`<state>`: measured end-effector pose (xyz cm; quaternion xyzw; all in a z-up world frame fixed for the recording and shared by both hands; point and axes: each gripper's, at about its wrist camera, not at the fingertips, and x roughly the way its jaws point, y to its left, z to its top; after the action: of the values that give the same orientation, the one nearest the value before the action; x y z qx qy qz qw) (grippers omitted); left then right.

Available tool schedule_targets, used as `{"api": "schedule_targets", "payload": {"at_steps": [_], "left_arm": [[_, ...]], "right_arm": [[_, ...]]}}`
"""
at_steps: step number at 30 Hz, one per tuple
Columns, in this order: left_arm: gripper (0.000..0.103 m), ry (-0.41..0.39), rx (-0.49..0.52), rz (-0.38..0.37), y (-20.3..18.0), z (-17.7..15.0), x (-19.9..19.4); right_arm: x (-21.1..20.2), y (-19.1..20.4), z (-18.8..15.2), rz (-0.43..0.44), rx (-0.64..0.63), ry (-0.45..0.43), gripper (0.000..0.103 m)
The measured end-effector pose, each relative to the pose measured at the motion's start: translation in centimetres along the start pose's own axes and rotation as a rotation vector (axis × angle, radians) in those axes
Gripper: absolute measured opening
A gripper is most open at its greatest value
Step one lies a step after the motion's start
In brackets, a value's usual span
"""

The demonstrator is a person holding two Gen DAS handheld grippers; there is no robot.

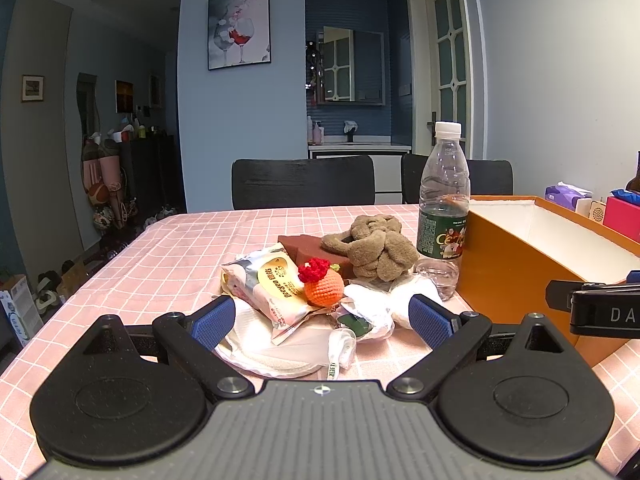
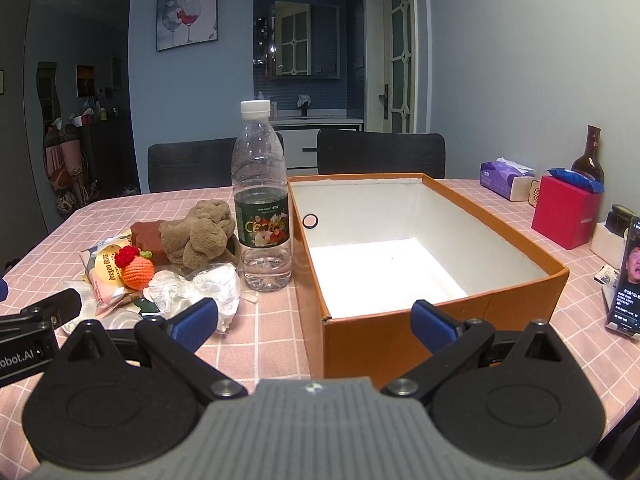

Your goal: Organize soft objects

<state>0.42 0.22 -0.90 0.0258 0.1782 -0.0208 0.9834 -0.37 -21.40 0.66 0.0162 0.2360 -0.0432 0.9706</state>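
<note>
A heap of soft things lies on the pink checked tablecloth: a brown plush toy [image 1: 378, 250] [image 2: 200, 234], an orange crocheted fruit [image 1: 324, 286] [image 2: 138, 272] with a red top, a wet-wipe packet [image 1: 276, 288] [image 2: 105, 276], a brown sponge block [image 1: 308, 250] [image 2: 146, 238], crumpled white wrappers [image 1: 368, 312] [image 2: 208, 286] and a white pad [image 1: 272, 352]. My left gripper [image 1: 322, 320] is open just before the heap, holding nothing. An orange box [image 2: 400, 332] [image 1: 500, 276] with a white, empty inside stands to the right. My right gripper [image 2: 316, 320] is open at the box's near wall.
A clear water bottle [image 1: 442, 208] [image 2: 262, 196] stands between heap and box. At the far right stand a red box [image 2: 566, 216], a tissue pack [image 2: 504, 174], a dark bottle [image 2: 588, 156] and a phone [image 2: 628, 276]. Two black chairs [image 1: 304, 182] face the far edge.
</note>
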Motion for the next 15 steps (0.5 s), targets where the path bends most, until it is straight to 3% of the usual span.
{"api": "schedule_targets", "payload": {"at_steps": [15], "left_arm": [[0.103,0.004,-0.003,-0.003,-0.14,-0.01,0.03]], "right_arm": [[0.01,0.03,0.06,0.003,-0.002,0.004,0.100]]}}
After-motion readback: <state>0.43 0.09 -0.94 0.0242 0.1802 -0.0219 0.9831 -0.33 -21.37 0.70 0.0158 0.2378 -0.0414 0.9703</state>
